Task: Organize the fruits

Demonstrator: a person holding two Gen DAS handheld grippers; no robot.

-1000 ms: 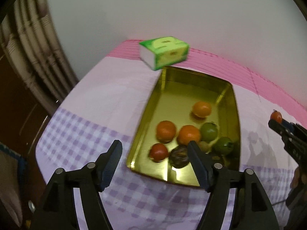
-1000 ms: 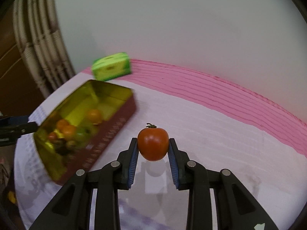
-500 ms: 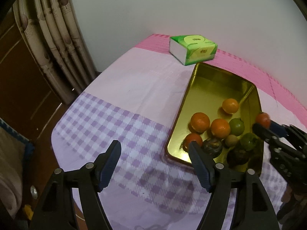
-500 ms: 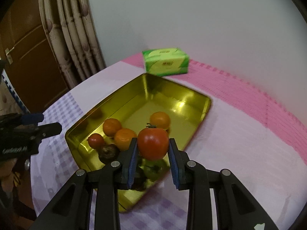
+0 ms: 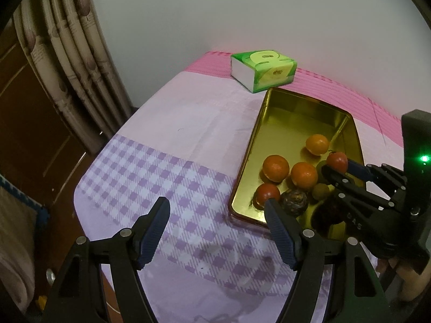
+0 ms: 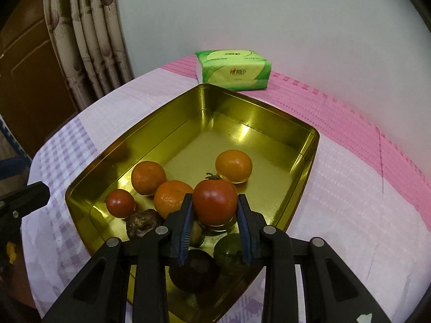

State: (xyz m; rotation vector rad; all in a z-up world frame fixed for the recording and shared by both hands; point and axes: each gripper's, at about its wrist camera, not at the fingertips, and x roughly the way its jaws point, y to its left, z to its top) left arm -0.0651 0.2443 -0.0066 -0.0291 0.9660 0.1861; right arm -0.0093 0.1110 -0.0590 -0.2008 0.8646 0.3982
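My right gripper (image 6: 215, 215) is shut on a red tomato (image 6: 214, 204) and holds it above the near end of the gold tin tray (image 6: 242, 113). It also shows in the left wrist view (image 5: 335, 165), with the tomato (image 5: 337, 160) over the tray (image 5: 250, 161). In the tray lie three oranges (image 6: 233, 165), a small tomato (image 6: 120, 203), a dark wrinkled fruit (image 6: 142, 224), green fruits (image 6: 229, 247) and a dark round fruit (image 6: 194, 269). My left gripper (image 5: 215, 231) is open and empty over the checked cloth, left of the tray.
A green tissue pack (image 6: 233, 70) lies beyond the tray's far end by the white wall. The table has a pink and purple checked cloth (image 5: 150, 183). Curtains (image 5: 67, 53) hang at the left past the table's edge.
My right gripper has carried the tomato from beside the tray to above the fruit in it. My left gripper has drawn back to the left, away from the tray.
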